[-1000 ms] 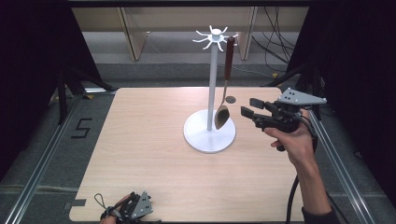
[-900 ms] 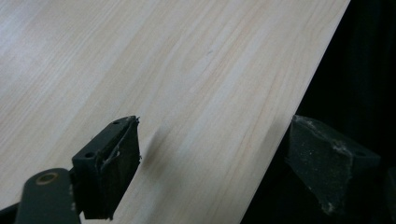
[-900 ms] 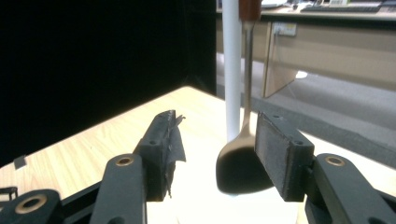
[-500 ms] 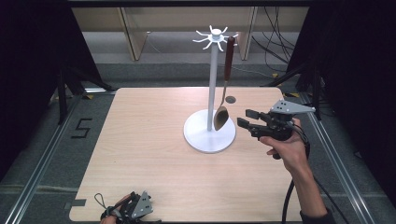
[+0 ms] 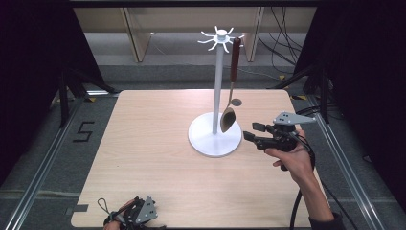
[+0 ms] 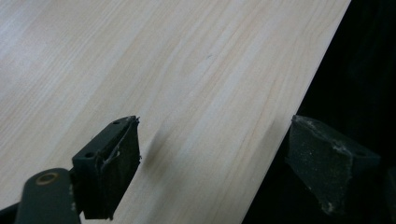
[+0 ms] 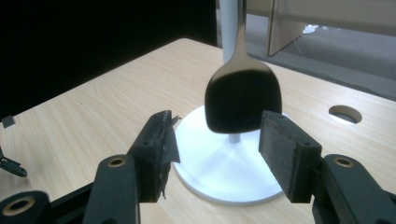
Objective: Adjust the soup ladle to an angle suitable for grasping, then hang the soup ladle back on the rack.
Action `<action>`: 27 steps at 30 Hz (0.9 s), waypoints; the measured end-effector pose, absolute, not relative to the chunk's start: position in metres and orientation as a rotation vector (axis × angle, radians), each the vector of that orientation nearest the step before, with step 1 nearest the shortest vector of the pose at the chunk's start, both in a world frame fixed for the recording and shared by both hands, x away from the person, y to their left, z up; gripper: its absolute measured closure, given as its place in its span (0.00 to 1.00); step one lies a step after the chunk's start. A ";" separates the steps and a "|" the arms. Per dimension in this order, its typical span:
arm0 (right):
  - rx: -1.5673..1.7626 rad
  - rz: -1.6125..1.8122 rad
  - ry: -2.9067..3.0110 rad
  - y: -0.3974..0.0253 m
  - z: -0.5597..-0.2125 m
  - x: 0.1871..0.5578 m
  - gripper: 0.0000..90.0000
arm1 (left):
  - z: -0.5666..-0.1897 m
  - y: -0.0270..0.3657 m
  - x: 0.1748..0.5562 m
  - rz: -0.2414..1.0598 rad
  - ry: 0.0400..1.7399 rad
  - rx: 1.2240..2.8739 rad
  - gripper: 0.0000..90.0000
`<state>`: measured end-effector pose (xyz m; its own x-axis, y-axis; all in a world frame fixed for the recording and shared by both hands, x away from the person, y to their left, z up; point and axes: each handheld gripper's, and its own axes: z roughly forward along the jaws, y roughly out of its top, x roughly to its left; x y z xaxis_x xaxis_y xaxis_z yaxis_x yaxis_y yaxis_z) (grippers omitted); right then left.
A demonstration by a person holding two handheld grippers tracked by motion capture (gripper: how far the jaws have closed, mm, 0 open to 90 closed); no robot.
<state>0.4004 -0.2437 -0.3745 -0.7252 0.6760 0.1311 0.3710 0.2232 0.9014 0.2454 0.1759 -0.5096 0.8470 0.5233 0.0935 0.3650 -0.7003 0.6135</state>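
A white stand [image 5: 219, 96] with a round flat base sits on the pale wooden table [image 5: 153, 143]. A spoon [image 5: 230, 91] with a brown handle and shiny bowl hangs from a top hook. The right gripper [image 5: 253, 132] is near the bowl, jaws wide apart, holding nothing. The left gripper [image 6: 212, 168], at the table's near edge, is wide open and empty too.
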 end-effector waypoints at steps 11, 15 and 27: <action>1.003 1.432 2.272 -0.236 -0.392 0.397 0.45 | -0.511 0.176 0.245 0.345 0.643 2.417 0.18; 0.989 1.423 2.288 -0.235 -0.397 0.397 0.44 | -0.509 0.178 0.245 0.345 0.641 2.418 0.18; 1.061 1.404 2.316 -0.239 -0.413 0.389 0.40 | -0.511 0.177 0.244 0.354 0.650 2.409 0.18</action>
<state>0.3894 -0.2394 -0.4126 -0.7103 0.6846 0.1637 0.4617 0.2776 0.8425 0.2440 0.1774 -0.5106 0.8437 0.5286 0.0930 0.3652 -0.6923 0.6224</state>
